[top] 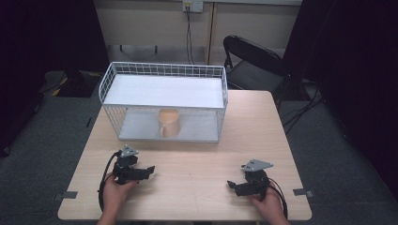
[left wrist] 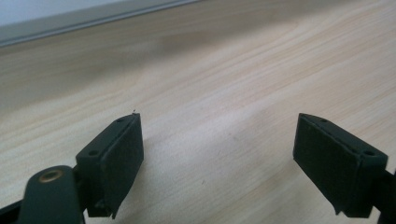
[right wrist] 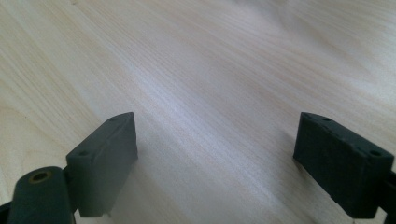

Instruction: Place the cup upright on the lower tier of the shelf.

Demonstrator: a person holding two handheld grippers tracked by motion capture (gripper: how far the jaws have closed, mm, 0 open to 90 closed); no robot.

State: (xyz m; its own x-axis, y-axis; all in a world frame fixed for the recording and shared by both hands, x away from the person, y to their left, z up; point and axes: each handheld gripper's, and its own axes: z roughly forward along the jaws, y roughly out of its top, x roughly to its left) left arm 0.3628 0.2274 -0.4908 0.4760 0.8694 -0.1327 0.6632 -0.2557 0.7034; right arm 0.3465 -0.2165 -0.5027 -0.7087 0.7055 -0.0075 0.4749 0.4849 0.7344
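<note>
A white wire rack (top: pixel 164 101) with two shelves stands at the back of the wooden table (top: pixel 197 159). A tan cup (top: pixel 169 122) sits on its lower shelf, behind the front mesh. My left gripper (top: pixel 149 170) rests near the table's front left, jaws pointing right and open with nothing between them. In the left gripper view the gripper (left wrist: pixel 217 163) hovers just over bare wood. My right gripper (top: pixel 231 186) lies at the front right, pointing left, open and empty. The right gripper view shows that gripper (right wrist: pixel 215 163) above bare tabletop.
A black folding chair (top: pixel 251 61) stands behind the table's far right corner. Cables run down the back wall and across the grey carpet. Tape marks sit at the table's front corners (top: pixel 69 195). Bare wood lies between the two grippers.
</note>
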